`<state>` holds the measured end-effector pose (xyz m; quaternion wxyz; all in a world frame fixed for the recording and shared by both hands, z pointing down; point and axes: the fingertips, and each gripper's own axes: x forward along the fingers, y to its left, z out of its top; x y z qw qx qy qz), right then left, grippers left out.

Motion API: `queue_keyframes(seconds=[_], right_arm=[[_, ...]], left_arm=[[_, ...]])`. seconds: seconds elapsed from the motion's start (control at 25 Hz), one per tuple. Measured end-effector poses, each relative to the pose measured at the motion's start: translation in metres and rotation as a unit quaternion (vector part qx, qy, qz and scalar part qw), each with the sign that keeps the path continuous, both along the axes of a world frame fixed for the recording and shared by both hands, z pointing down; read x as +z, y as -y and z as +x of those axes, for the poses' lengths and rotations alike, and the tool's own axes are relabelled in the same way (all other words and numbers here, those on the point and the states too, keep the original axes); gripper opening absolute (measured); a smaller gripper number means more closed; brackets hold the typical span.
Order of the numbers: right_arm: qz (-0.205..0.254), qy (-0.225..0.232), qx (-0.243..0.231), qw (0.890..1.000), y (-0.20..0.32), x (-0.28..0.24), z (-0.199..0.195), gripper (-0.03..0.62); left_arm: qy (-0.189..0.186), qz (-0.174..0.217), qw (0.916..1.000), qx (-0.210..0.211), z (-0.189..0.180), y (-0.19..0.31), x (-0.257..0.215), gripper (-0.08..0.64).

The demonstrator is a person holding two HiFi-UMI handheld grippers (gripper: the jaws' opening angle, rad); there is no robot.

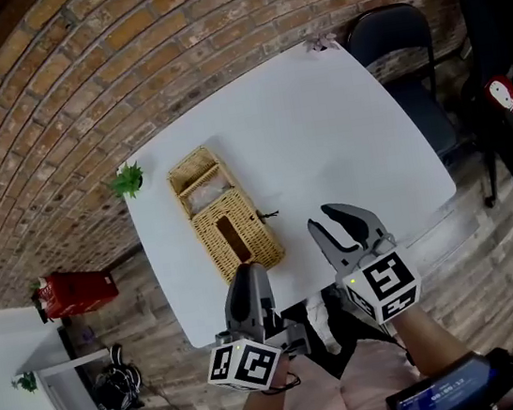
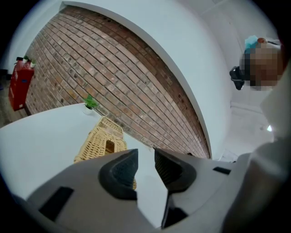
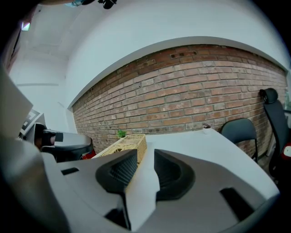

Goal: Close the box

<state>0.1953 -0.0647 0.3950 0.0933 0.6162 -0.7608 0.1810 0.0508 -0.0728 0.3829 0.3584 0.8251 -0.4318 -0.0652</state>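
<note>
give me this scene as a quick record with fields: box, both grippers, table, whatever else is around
surface: white table
box: wicker box, lying open on the table, not yet closed
left: left gripper, jaws apart, nothing between them, at the box's near end
right: right gripper, jaws apart, nothing between them, over the table beside the box
other: small green plant at the table's edge; dark chair by the far corner

A white table (image 1: 322, 133), black chair (image 1: 397, 47) beside it, bears a small green plant (image 1: 127, 180)
</note>
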Motion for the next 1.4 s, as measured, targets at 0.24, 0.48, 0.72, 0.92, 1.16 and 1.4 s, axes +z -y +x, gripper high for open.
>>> queue_keyframes(seconds=[0.24, 0.48, 0.72, 0.92, 1.16, 1.4], right_arm=[[0.023, -0.009, -0.016, 1.000, 0.005, -0.024, -0.011, 0.118], [0.066, -0.020, -0.033, 0.997, 0.014, -0.070, -0.025, 0.118], [0.122, -0.038, -0.046, 0.991, 0.020, -0.121, -0.042, 0.115], [0.178, -0.065, -0.054, 0.980, 0.023, -0.163, -0.052, 0.077], [0.217, -0.090, -0.048, 0.971, 0.020, -0.198, -0.055, 0.000], [0.234, -0.102, -0.048, 0.966, 0.018, -0.213, -0.054, -0.002]], left_arm=[[0.007, 0.052, 0.9986, -0.009, -0.006, 0.007, -0.033, 0.118], [0.049, 0.153, 0.9868, -0.023, -0.015, 0.017, -0.092, 0.104], [0.113, 0.238, 0.9621, -0.068, -0.035, 0.025, -0.150, 0.047], [0.166, 0.290, 0.9364, -0.108, -0.048, 0.027, -0.187, 0.018], [0.191, 0.313, 0.9214, -0.127, -0.050, 0.031, -0.210, 0.015], [0.188, 0.328, 0.9159, -0.135, -0.052, 0.033, -0.224, 0.015]])
